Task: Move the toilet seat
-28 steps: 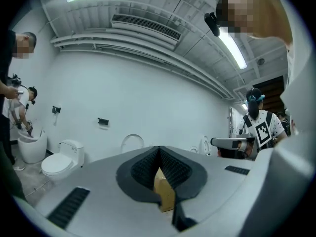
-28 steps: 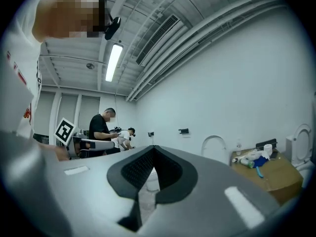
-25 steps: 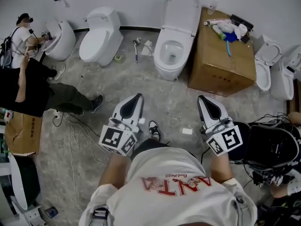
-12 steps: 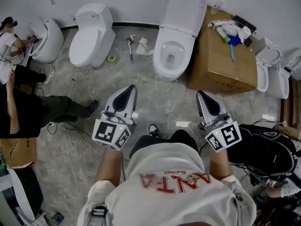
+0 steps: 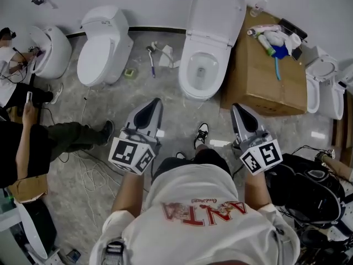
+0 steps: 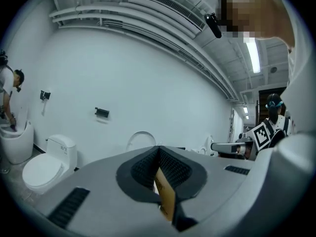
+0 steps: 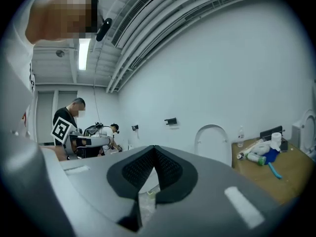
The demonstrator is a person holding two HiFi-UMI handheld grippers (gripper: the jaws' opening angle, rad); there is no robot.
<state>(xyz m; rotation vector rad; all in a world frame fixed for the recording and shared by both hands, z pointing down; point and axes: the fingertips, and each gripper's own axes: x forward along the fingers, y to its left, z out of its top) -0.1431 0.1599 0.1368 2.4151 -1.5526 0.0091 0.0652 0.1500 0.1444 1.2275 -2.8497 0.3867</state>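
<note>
Entry: approach, no contact yet.

Your left tool and right tool are both clenched on nothing: each gripper view shows the pads meeting at the tip, with only background visible through the slot below.

The toilet seat stands raised at the back of the open toilet, tipped against the wall. You cannot tell from here whether a separate ring lies on the rim.

Key relation: the open toilet lies ahead of both tools, well apart from them, in the lane between them. Its long axis runs from the wall toward you, close to the line the tools point along. Judged by tip position, your right tool sits nearer that axis and your left is further off to the side.

Around the open toilet: cardboard box just beside it on your right, toilet brush and closed toilet on your left.

Writing: "ANTA" in red on your shirt, upside down in the head view. The print on the box face is too small to read.
</note>
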